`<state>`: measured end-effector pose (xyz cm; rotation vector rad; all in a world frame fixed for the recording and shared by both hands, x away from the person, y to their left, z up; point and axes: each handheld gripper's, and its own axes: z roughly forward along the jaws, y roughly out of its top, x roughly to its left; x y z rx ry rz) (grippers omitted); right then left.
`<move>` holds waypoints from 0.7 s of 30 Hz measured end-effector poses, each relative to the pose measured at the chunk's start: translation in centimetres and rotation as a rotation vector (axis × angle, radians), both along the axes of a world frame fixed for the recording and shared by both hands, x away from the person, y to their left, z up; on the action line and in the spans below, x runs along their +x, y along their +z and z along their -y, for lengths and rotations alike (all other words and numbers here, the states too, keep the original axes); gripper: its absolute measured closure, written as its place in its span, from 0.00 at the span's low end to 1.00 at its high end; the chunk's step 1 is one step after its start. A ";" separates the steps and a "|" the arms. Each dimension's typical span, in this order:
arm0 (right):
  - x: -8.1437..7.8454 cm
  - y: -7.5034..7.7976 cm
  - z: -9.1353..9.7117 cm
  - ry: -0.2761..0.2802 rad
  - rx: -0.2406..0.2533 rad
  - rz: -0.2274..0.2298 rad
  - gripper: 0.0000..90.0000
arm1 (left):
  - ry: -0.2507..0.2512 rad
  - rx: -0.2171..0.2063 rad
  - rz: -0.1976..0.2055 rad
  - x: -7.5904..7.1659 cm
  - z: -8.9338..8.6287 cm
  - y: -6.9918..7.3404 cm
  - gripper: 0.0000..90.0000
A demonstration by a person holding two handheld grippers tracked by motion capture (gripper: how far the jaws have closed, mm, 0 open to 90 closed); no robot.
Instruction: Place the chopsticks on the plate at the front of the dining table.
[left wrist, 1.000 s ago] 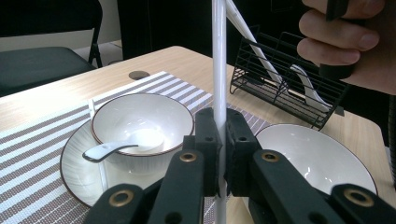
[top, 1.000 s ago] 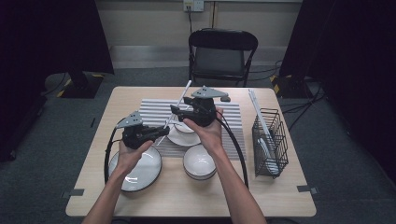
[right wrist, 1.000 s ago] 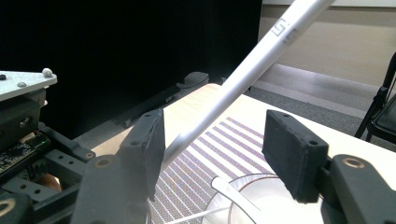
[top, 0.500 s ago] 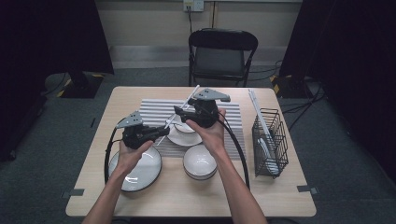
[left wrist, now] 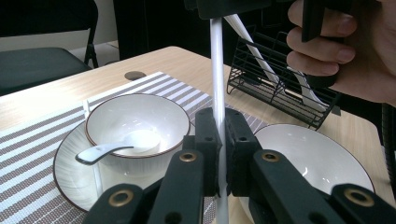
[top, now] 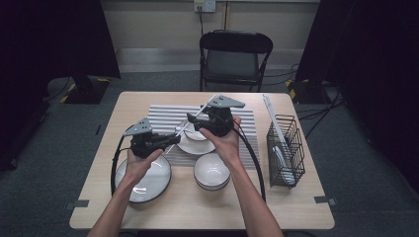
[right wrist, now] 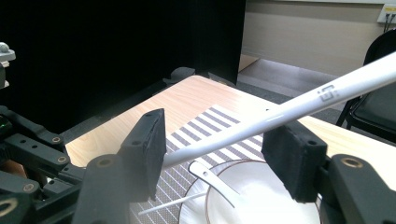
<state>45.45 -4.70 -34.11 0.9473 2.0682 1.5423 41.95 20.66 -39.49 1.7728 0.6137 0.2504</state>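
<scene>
**White chopstick clamped over the bowls**

Nearest lay a glossy round plate (top: 145,180) and a smooth white bowl (top: 211,171). Above them the left gripper (left wrist: 222,140) clenched a slim, glossy white chopstick (left wrist: 216,60) between flat black pads. The right gripper (right wrist: 219,144) stood released, its matte pads spread around the stick without pressing. Beyond, a ceramic spoon (left wrist: 116,145) rested in a rimmed bowl (left wrist: 137,122) on the ribbed striped mat (top: 165,117); a black wire rack (top: 285,148) stood farthest right.

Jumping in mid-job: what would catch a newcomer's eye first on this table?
The white chopstick at the table's middle: the left gripper is clamped on it while it passes between the right gripper's open jaws. Just beyond, on the striped mat, a white spoon lies in a bowl on a plate.
</scene>
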 end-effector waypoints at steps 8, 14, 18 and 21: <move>0.1 -0.6 0.5 -0.014 -0.002 -0.015 0.40 | -0.004 -0.007 -0.013 0.1 0.2 -0.2 0.95; 0.2 -0.6 0.7 -0.019 -0.003 -0.021 0.39 | -0.006 -0.003 -0.011 0.1 0.2 -0.2 0.95; 0.3 -0.7 0.8 -0.018 0.004 -0.030 0.36 | 0.002 -0.004 -0.012 0.2 0.0 -0.3 0.95; 0.3 -0.7 0.9 -0.014 0.018 -0.040 0.35 | 0.006 -0.005 -0.014 0.3 -0.1 -0.3 0.95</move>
